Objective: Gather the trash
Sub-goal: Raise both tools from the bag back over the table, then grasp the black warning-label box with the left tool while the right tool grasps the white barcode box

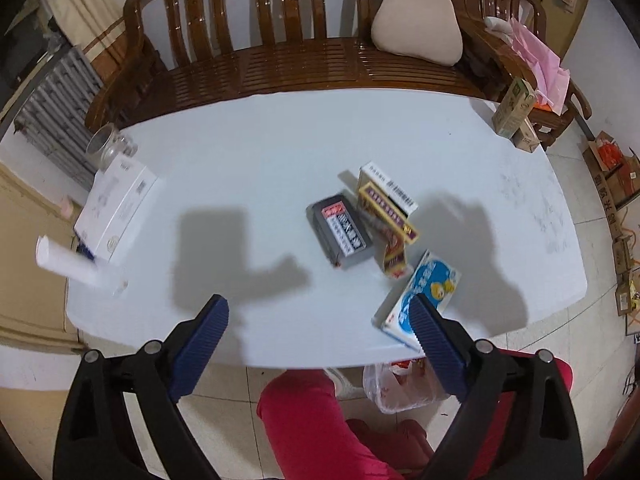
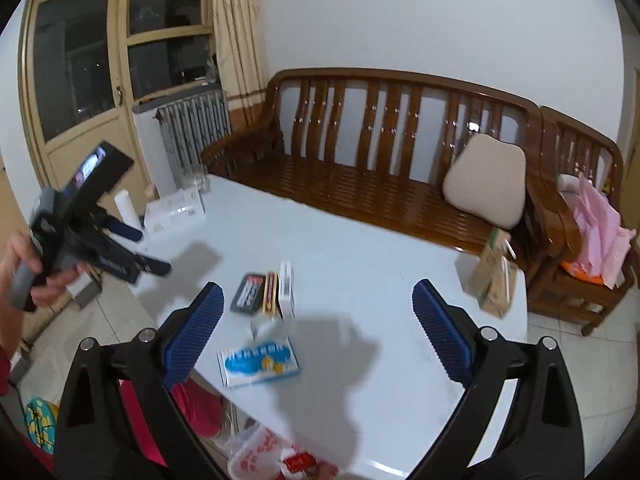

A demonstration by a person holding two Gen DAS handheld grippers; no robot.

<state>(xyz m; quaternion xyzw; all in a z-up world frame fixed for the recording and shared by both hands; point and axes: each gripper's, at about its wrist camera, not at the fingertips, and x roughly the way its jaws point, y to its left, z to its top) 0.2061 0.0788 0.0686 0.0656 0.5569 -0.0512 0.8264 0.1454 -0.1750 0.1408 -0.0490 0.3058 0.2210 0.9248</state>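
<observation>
Spanning both views, the table (image 1: pixel 280 152) carries a grey box (image 1: pixel 340 232), yellow box (image 1: pixel 390 210) and blue box (image 1: pixel 428 284) near its front edge. Left gripper (image 1: pixel 320 320) and right gripper (image 2: pixel 318 322) hang above, jaws spread, empty.

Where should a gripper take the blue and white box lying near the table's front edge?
Across its two long edges, from above: the blue and white box lies flat on the table, apart from the other boxes, so open jaws can straddle its narrow width.
</observation>
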